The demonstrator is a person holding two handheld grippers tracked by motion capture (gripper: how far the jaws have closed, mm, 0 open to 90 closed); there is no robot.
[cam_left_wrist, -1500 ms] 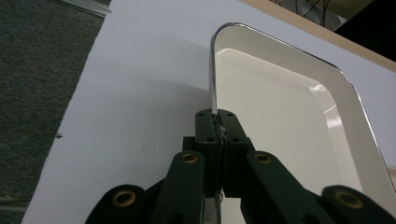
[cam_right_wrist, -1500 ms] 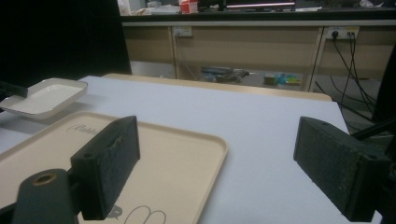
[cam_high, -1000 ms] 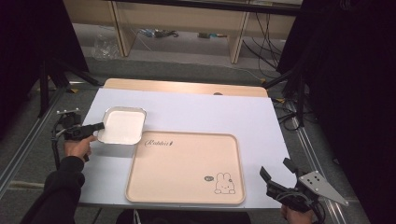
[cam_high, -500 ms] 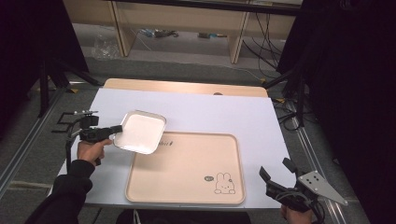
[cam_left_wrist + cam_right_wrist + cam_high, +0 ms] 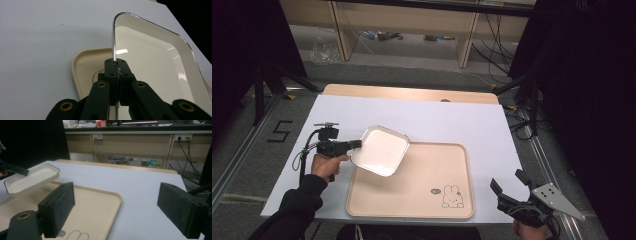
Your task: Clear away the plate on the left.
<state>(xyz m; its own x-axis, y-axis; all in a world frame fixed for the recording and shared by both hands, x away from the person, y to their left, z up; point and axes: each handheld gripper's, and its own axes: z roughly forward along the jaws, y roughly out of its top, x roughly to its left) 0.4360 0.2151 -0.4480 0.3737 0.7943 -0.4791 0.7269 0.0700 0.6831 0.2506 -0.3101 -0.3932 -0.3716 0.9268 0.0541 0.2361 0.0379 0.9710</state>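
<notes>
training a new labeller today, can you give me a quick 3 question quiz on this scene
1. True or false: the left gripper is shut on the rim of the white dish.
2. Where is the white dish? A) flat on the white table cover B) lifted and tilted over the beige tray's left corner C) held by the right gripper
3. Fill in: the right gripper's jaws stand ____.

Key: 1 true; 2 B; 3 open

A white dish (image 5: 382, 150) with a silvery rim, a beige tray (image 5: 422, 195) bearing a rabbit drawing (image 5: 452, 196), white table cover (image 5: 452, 120)
</notes>
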